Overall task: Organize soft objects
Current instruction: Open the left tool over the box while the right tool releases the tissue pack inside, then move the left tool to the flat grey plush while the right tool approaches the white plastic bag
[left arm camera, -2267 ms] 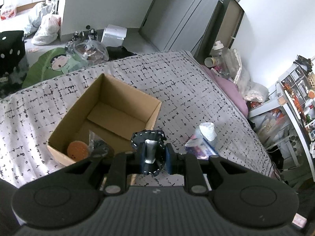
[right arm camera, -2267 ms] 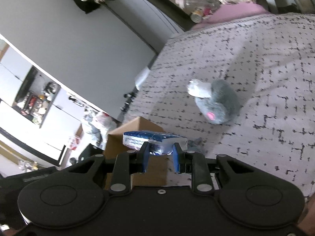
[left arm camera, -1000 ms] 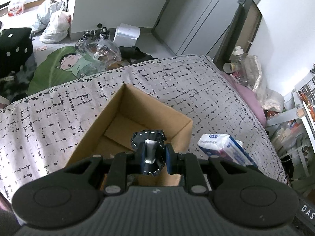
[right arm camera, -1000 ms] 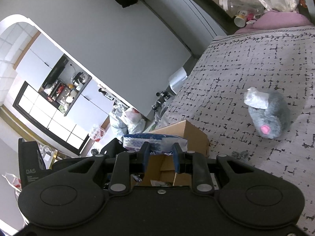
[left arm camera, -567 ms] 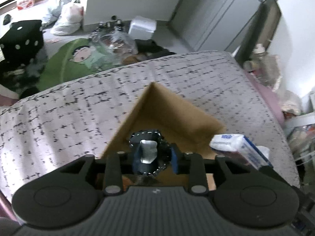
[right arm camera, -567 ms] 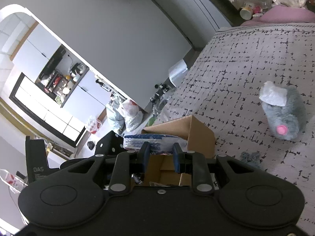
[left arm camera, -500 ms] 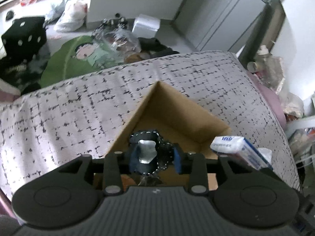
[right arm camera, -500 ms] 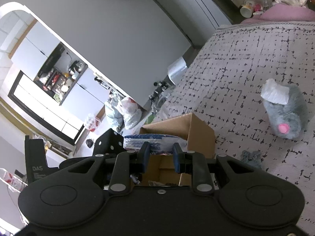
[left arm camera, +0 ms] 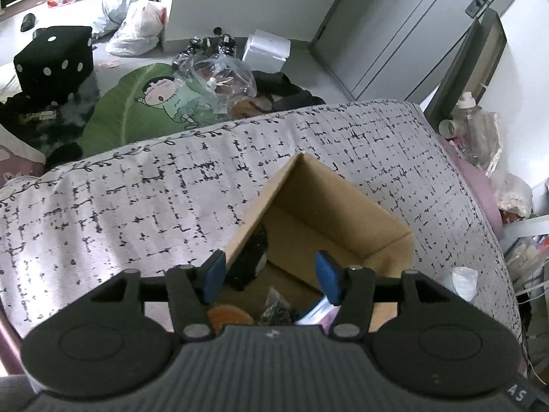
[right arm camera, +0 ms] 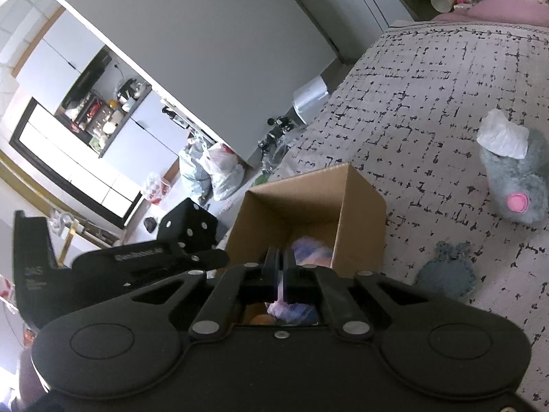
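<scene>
Little is legible. The letters "AS" show white on the dark gripper body [left arm camera: 518, 396], below and right of the box [left arm camera: 329, 206]. White lettering on the other gripper [right arm camera: 137, 257], left of the box, is too blurred to read.

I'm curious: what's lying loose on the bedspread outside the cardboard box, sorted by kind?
Grey plush mouse: 1
Blue-grey knitted piece: 1
White tissue, lying on the mouse: 1
Total: 3
</scene>
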Demonstrator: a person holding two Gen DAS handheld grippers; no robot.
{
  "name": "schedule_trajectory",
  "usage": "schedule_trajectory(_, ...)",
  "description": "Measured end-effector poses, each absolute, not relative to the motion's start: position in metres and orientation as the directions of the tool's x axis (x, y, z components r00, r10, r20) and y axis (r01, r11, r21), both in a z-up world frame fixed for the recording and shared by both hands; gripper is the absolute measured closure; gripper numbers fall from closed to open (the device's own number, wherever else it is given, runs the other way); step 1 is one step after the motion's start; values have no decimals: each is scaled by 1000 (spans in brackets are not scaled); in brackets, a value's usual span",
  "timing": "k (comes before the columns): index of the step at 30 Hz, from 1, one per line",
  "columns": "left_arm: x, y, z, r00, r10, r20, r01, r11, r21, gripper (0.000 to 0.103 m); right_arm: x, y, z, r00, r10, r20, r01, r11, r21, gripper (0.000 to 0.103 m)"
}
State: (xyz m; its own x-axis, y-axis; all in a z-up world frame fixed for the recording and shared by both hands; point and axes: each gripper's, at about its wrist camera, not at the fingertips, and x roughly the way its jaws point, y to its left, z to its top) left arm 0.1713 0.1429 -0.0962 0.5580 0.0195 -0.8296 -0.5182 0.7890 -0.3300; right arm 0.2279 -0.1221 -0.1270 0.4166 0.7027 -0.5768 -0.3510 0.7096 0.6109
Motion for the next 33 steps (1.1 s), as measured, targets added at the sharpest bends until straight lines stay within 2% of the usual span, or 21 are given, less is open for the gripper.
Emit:
schedule_trajectory(3,167,144,-92,566,26,-824,-517,790,-330,44,227,-124,-127,413,698,-586,-341,714,611,100)
schedule_trajectory(5,164,142,-88,569,32,-822,-513,794,-325,43,226,-127,-125,416,694,-588,-335,718,611,96)
schedule_trajectory(9,161,139,-82,572,57,-818,-514,803,-303,34,225,-134,-120,433,677,-595,-320,733,601,92)
schedule_trajectory(11,158,137,-78,576,64,-815,-508,809,-295,31,224,-137,-119,438,667,-603,-310,742,595,78)
schedule_trajectory(13,157,134,-74,579,70,-813,-502,816,-288,25,221,-142,-117,454,646,-614,-302,760,576,54)
schedule_trajectory(18,154,126,-63,589,76,-804,-490,825,-281,22,216,-151,-105,482,590,-648,-304,806,508,37)
schedule_trajectory(20,153,121,-59,594,76,-801,-484,829,-281,19,216,-159,-99,499,575,-648,-306,817,489,33)
schedule_trajectory(22,153,115,-55,600,82,-796,-479,834,-275,17,215,-167,-92,519,556,-649,-305,830,468,23)
schedule_trajectory(26,152,101,-49,611,77,-788,-460,845,-273,16,219,-182,-82,542,526,-655,-286,849,445,19)
schedule_trajectory(33,152,79,-41,621,59,-781,-439,852,-285,16,226,-206,-69,555,502,-663,-270,863,428,18)
